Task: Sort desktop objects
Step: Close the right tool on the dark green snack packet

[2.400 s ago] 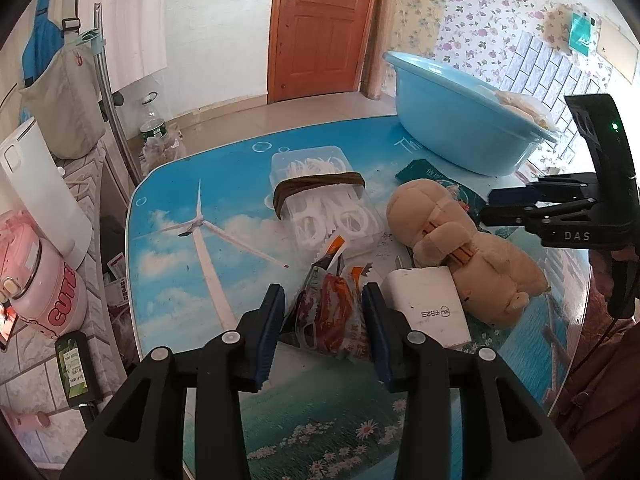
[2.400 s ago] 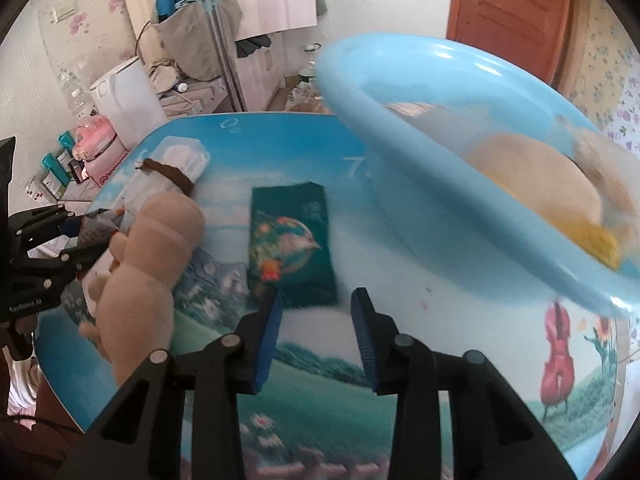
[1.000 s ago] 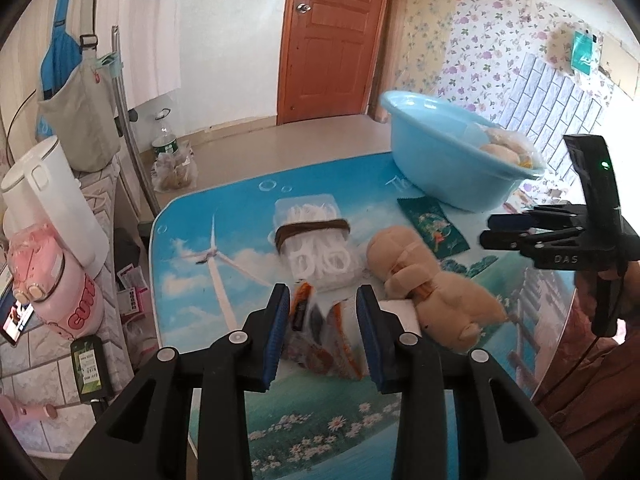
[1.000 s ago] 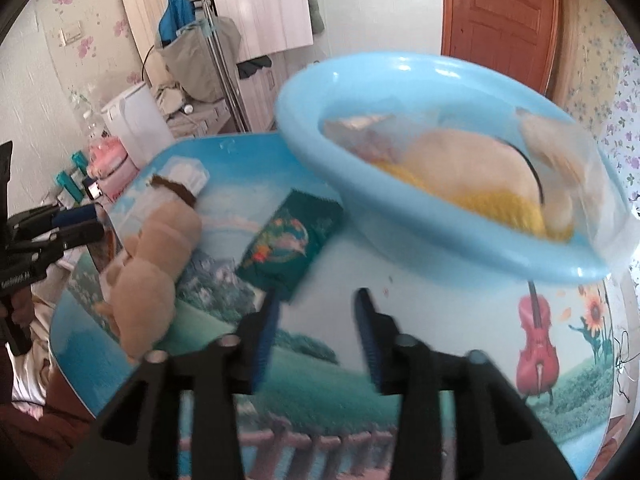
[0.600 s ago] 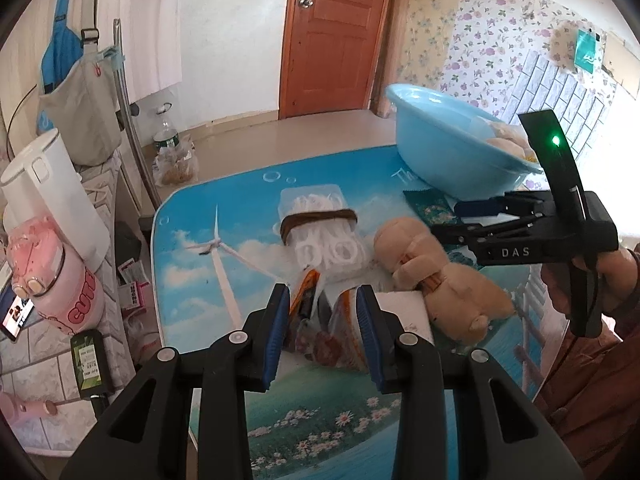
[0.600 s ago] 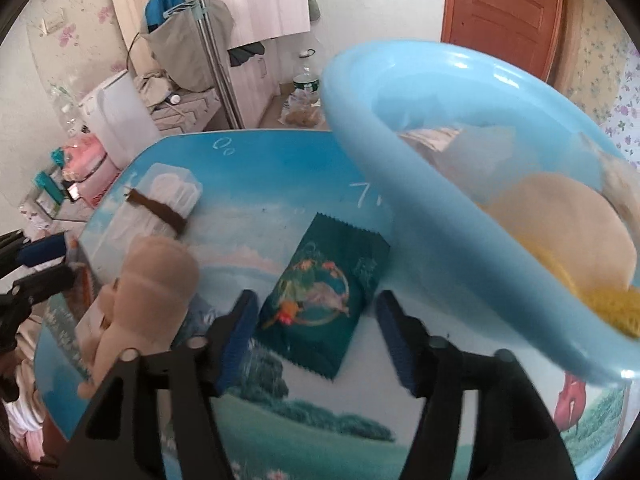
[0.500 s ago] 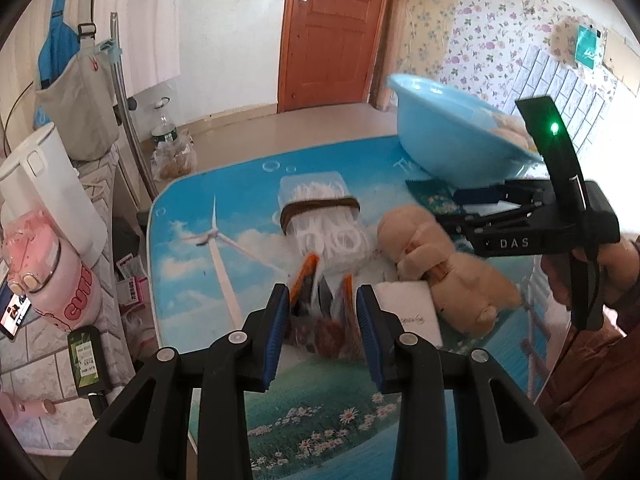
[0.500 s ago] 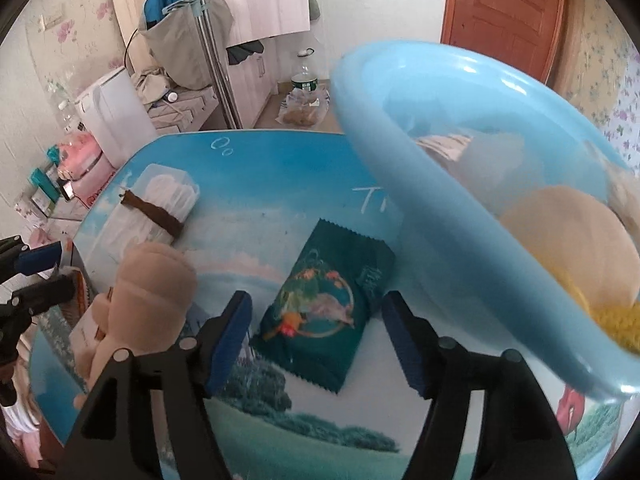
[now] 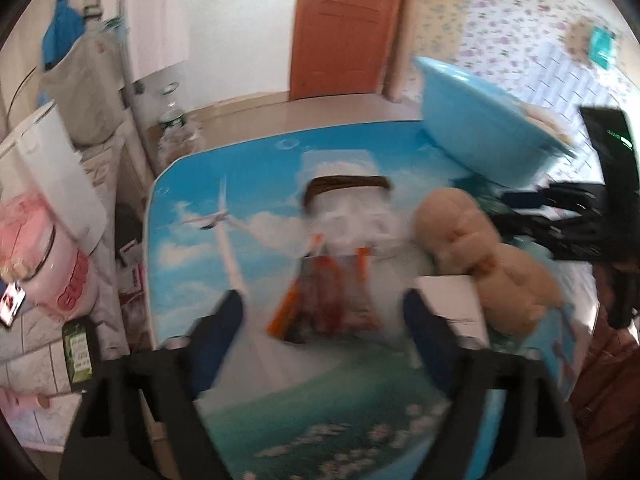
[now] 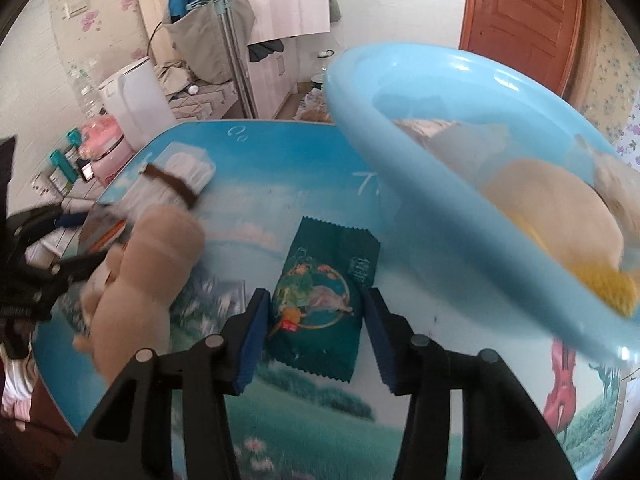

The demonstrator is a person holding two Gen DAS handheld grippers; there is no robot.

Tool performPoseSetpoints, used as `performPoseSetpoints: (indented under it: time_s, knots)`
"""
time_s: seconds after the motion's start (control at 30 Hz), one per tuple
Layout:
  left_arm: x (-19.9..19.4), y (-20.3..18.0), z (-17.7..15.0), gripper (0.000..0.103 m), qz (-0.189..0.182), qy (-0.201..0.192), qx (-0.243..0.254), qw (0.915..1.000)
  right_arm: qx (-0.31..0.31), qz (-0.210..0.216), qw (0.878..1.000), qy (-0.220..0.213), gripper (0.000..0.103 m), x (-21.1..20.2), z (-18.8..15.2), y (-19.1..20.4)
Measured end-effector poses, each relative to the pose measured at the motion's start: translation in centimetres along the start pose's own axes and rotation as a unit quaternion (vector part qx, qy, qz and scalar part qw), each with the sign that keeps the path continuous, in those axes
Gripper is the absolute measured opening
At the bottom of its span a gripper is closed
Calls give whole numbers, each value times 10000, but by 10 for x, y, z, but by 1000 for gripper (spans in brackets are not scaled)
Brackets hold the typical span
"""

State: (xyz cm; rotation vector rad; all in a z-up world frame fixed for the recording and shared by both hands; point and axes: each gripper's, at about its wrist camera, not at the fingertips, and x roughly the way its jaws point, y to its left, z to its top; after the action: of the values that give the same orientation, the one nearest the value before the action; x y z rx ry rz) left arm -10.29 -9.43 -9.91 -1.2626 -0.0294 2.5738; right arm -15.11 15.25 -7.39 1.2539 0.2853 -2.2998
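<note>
I am holding the left claw [image 9: 322, 314] wide apart; its jaws have just been opening, and the crinkled orange-and-red snack packet [image 9: 324, 300] is lying loose between them on the picture-printed blue counter [image 9: 192, 240], touching neither pad. At two o'clock from the packet, the tan plush toy [image 9: 480, 256] is lying beside a white flat box [image 9: 452, 300]. My right claw [image 10: 316, 332] has just been closing; its blue pads are flanking the dark green foil sachet [image 10: 320, 292], though I cannot tell whether they are pressing it. The light blue plastic basin [image 10: 420, 152] is sitting at one o'clock from the sachet.
</note>
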Motion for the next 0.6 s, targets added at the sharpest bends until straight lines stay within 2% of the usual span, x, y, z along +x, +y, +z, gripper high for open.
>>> performPoseSetpoints:
  time_s: [0.2,0.27,0.3,0.6]
  knots:
    - [-2,3,-1,83,-121,-75,-2,9999,93,-56,9999,51,47,-13,-15,-11]
    - [-3,0,-1,53,-26,-127,64,9999,111,-140,9998,81,47,-15,-17,-12]
    - [-4,-2,-1,47,-60,-139,89,9998,123,-158,9998,79,47,-18,-18,-12]
    - [-5,-7,-3,44,101,-127,209,9996,190,-477,9986,132,61,-10,-18,-5]
